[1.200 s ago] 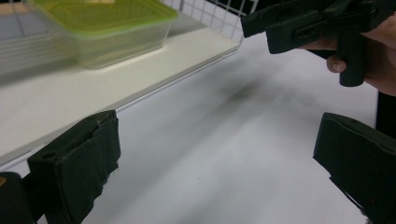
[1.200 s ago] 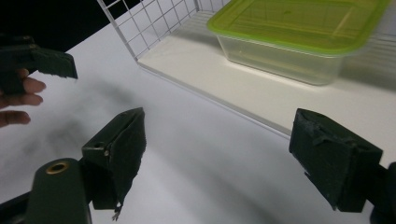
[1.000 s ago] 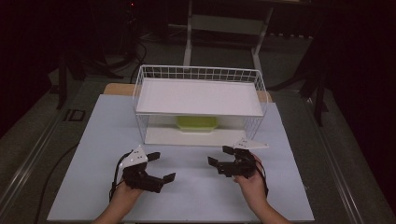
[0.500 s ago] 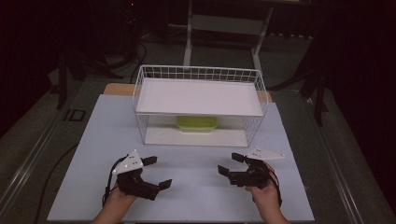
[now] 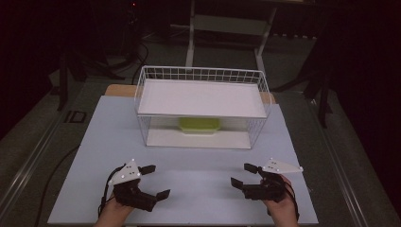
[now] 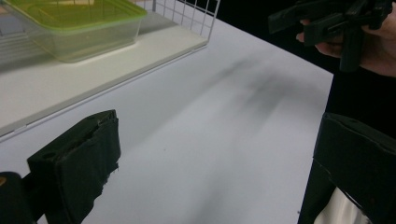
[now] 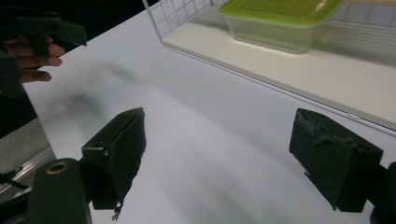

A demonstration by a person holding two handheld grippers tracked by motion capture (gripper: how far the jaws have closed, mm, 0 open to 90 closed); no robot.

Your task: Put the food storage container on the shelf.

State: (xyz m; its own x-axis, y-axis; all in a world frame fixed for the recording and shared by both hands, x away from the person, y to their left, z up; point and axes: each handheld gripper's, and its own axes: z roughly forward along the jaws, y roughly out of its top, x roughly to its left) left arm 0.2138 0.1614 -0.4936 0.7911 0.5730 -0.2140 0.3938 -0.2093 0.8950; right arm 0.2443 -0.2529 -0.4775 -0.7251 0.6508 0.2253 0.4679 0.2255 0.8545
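Observation:
A white wire rack [image 5: 202, 75] stands at the back middle of the table, with a white board on top. On its lower shelf [image 5: 165, 138] sits a clear container with a green lid [image 5: 199, 125], which I also see as the container [image 6: 74, 23] up left and the container [image 7: 280, 21] up top. My left gripper [image 5: 158, 180] hovers open near the front edge, nothing between its jaws [image 6: 219, 154]. My right gripper [image 5: 241, 174] is open too, with nothing in it [image 7: 224, 144]. Both point toward the table's middle.
The pale table top [image 5: 198, 161] stretches between the rack and the grippers. The other hand's gripper [image 6: 336, 18] shows at the upper right of the left gripper view. A hand [image 7: 32, 46] on the left gripper shows at the upper left of the right gripper view. Dark floor and stands surround the table.
Both grippers have drawn back from the rack toward the table's front edge and spread further apart. Both stayed open.

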